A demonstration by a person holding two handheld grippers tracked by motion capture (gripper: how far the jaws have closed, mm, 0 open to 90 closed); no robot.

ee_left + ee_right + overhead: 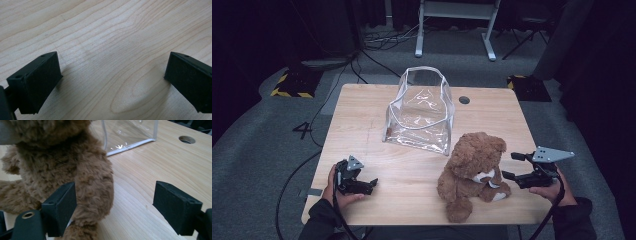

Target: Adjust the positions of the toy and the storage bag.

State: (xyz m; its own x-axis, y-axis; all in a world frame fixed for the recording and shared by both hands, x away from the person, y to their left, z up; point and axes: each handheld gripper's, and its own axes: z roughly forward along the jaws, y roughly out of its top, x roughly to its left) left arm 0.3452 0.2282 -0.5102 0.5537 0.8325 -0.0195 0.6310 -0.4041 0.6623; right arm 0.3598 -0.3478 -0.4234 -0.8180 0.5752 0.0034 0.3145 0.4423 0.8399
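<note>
A light wooden worktop (362, 120) carries a brown teddy bear (473, 172), taken here as the landmark, seated upright near the front edge with its pale muzzle toward the person. Behind the bear and slightly to its left stands a clear plastic bag (421, 111) with white piping, mouth open upward, its front wall close to the bear's head. A round cable hole (464, 100) lies farther behind the bear, beside the bag. The right tool (512, 166) is held just to the right of the bear, jaws spread wide; in the right gripper view (112, 205) one jaw lies against the bear's (62, 170) furry flank and nothing is clamped. The left tool (371, 184) rests well to the left of the bear, low over bare wood, its jaws likewise wide apart (112, 75) and empty.
</note>
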